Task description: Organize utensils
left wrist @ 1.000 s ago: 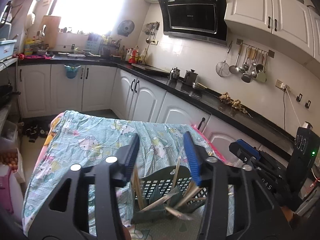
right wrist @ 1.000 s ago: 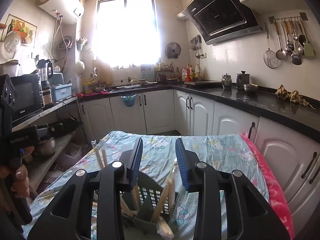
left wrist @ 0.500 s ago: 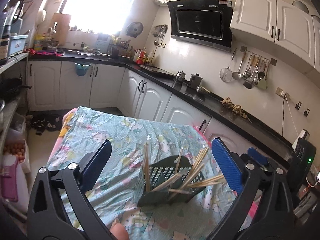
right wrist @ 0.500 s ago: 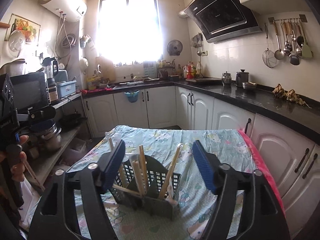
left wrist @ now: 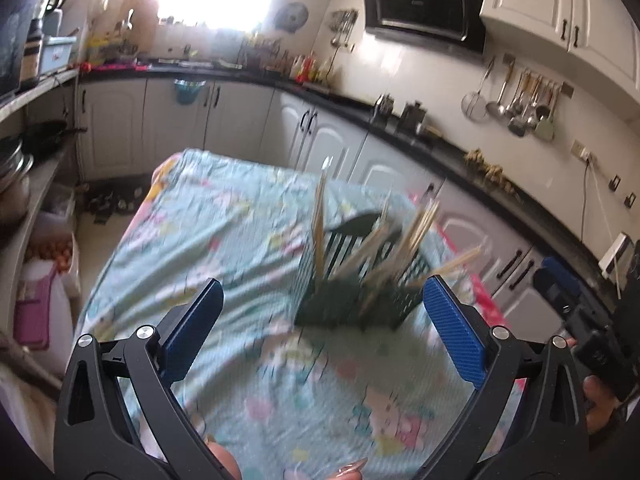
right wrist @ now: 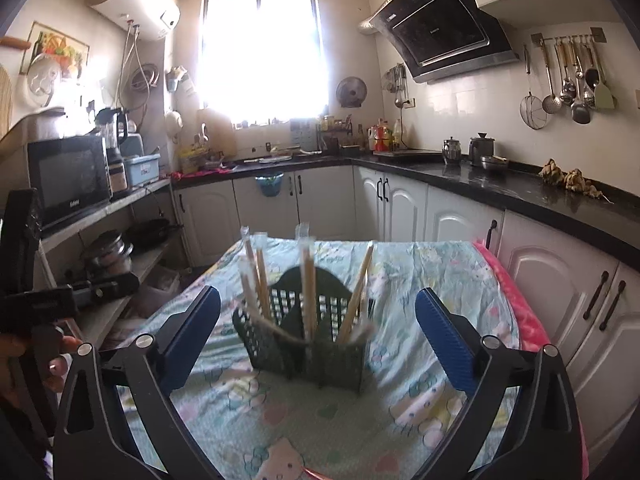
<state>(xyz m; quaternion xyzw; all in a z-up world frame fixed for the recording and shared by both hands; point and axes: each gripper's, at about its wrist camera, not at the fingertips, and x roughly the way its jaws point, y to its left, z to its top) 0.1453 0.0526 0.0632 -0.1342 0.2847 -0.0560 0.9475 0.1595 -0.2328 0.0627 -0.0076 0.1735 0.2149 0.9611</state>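
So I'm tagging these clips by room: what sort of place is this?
A home kitchen: a range hood on the wall, ladles hanging from a rail, and white cabinets under a dark counter.

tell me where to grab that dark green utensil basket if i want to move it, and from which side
Grip the utensil basket by its raised arched back panel, coming down from above with the right claw. That panel stands clear above the rim as a thin upright wall. The wrapped chopsticks lean outward over the other sides, so a side approach would likely knock them.
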